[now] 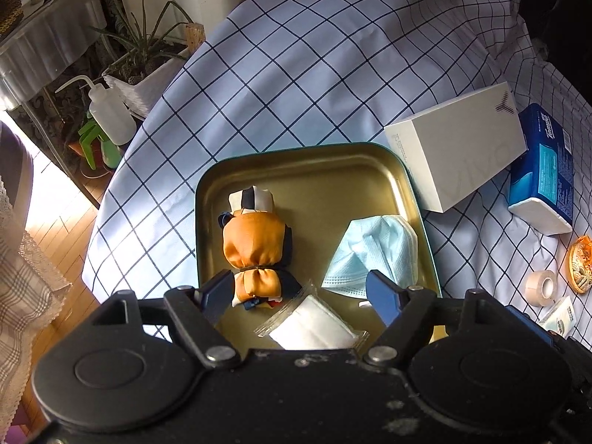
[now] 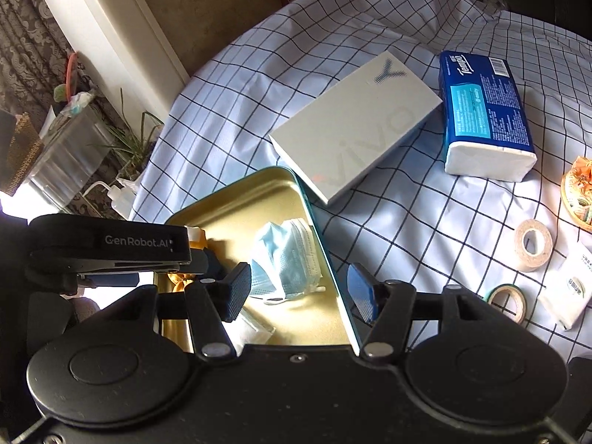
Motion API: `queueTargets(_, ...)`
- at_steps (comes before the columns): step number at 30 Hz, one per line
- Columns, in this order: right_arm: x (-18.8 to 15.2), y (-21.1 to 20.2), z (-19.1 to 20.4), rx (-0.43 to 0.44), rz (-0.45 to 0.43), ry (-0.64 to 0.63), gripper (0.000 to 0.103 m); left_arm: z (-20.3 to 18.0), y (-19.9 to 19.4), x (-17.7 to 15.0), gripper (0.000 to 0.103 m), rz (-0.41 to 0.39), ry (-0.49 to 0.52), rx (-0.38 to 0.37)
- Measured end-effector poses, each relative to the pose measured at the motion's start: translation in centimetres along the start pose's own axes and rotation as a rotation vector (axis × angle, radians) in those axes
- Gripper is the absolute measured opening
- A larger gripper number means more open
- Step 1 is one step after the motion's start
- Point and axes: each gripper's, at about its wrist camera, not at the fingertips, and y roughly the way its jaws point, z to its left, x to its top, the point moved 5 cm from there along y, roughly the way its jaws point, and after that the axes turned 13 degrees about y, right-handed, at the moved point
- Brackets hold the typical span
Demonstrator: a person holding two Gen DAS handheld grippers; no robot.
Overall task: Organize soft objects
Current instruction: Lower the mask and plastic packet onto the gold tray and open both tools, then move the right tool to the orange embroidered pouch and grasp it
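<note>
A gold tin tray (image 1: 325, 170) lies on the checked cloth. In it are an orange bundled cloth (image 1: 255, 248), a blue face mask (image 1: 373, 255) and a wrapped white mask (image 1: 314, 327). My left gripper (image 1: 299, 294) is open and empty, hovering over the tray's near end above the white mask. In the right wrist view my right gripper (image 2: 299, 290) is open and empty, straddling the tray's right rim (image 2: 325, 255), with the blue mask (image 2: 285, 259) just ahead. The left gripper's body (image 2: 111, 248) shows at the left there.
A white phone box (image 2: 355, 125) leans on the tray's far right corner. A blue tissue pack (image 2: 484, 111), two tape rolls (image 2: 534, 244), a small white packet (image 2: 569, 292) and an orange dish (image 2: 581, 192) lie to the right. Plants and a squeeze bottle (image 1: 109, 111) stand beyond the table's left edge.
</note>
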Motion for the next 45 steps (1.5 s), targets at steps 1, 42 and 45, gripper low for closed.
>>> queueTargets(1, 0.0, 0.1, 0.0, -0.004, 0.003, 0.0, 0.058, 0.0, 0.0, 0.0, 0.077, 0.001, 0.0, 0.0)
queueTargets(42, 4.7, -3.2, -18.7, -0.441, -0.065, 0.442, 0.057, -14.7, 0.0, 0.5, 0.082, 0.011, 0.273, -0.103)
queueTargets(45, 4.7, -2.8, -20.1, -0.467, -0.048, 0.486, 0.057, -15.3, 0.2, 0.4, 0.082, 0.017, 0.282, -0.115)
